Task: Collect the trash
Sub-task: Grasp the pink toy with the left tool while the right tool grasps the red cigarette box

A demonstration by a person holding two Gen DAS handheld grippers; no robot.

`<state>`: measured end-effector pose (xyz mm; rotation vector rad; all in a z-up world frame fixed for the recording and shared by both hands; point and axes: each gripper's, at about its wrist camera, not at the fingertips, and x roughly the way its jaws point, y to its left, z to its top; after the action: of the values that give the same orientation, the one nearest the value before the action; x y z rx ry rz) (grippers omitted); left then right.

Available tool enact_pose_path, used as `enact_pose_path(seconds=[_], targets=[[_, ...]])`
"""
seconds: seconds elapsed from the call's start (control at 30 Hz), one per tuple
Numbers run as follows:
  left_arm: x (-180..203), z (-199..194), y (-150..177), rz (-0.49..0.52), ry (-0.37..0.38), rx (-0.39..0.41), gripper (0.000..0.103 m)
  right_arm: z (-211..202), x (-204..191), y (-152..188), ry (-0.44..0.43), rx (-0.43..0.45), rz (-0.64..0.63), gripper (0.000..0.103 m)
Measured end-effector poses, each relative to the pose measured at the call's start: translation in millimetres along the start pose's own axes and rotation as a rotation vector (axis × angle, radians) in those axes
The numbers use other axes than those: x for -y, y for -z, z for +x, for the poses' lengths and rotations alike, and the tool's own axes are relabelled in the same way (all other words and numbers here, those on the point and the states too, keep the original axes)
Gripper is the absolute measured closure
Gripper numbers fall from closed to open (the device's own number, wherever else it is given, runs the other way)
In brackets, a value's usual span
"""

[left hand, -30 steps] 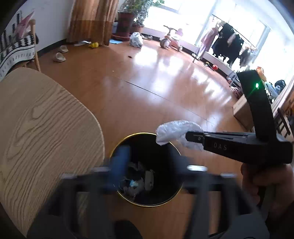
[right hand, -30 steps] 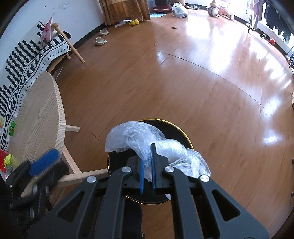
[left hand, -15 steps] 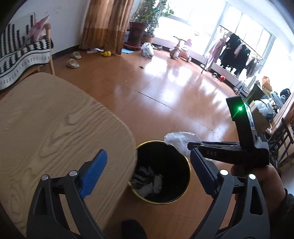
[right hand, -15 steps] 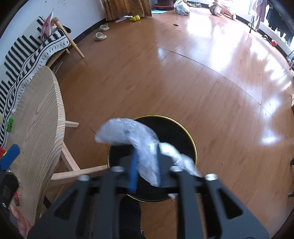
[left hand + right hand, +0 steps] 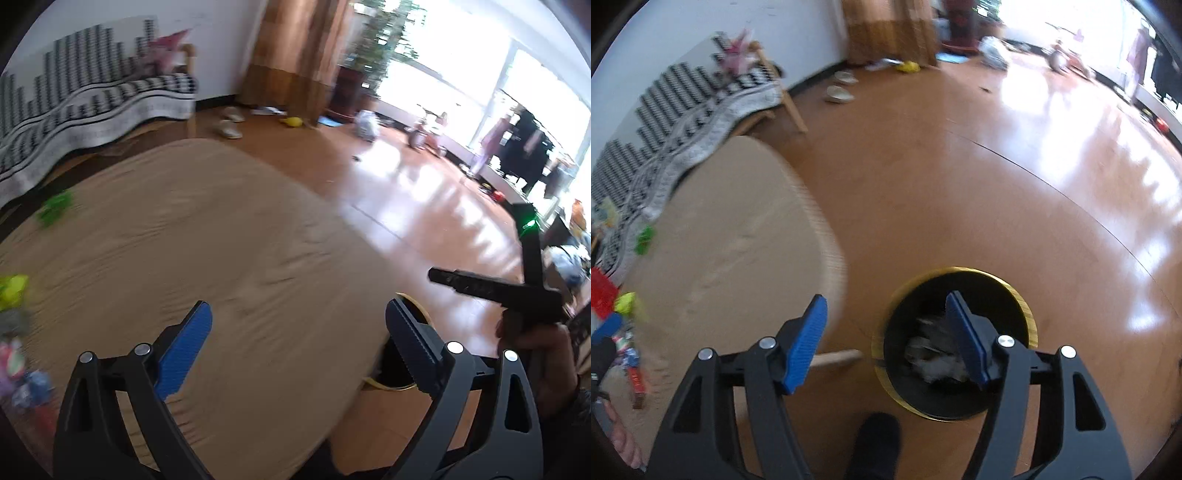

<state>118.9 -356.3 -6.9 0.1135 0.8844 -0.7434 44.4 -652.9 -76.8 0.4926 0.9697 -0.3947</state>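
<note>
My right gripper (image 5: 886,301) hangs over the floor at the left rim of the black, gold-rimmed bin (image 5: 1030,317). Its jaws are opening and nothing is between them. Crumpled clear plastic and paper trash (image 5: 934,354) lies inside the bin. My left gripper (image 5: 298,314) is above the round light-wood table (image 5: 221,240), its jaws still opening wide and empty. Blurred scraps sit at the table's left edge: a green one (image 5: 55,208), a yellow-green one (image 5: 13,291) and colourful wrappers (image 5: 22,380). The bin's rim (image 5: 421,310) peeks out behind my left gripper's right finger.
A bench with a black-and-white striped blanket (image 5: 92,107) stands behind the table. Slippers (image 5: 229,125), a curtain, potted plants, a tricycle and a clothes rack line the far side of the glossy wood floor (image 5: 997,184). A dark foot (image 5: 875,443) is beside the bin.
The right gripper let go of the clear plastic bag, which dropped into the bin. The left gripper swung left from above the bin to above the table and opened wider.
</note>
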Motion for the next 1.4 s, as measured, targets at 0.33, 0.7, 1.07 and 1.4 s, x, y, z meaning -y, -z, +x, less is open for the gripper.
enact_pose_path(seconds=[0.33, 0.7, 1.07, 1.4], targets=[[-151, -91, 46, -0.057, -0.29, 0.038, 0.011, 11, -202, 12, -0.29, -0.06, -0.279, 0.037], [-244, -107, 82, 0.019, -0.388, -0.011, 0.01, 15, -361, 73, -0.447, -0.159, -0.513, 0.037], [-260, -78, 77, -0.003, -0.309, -0.038, 0.053, 21, -395, 98, -0.448, -0.207, -0.606, 0.037], [-273, -151, 70, -0.132, -0.308, 0.093, 0.059, 12, -435, 153, -0.451, -0.25, -0.723, 0.014]])
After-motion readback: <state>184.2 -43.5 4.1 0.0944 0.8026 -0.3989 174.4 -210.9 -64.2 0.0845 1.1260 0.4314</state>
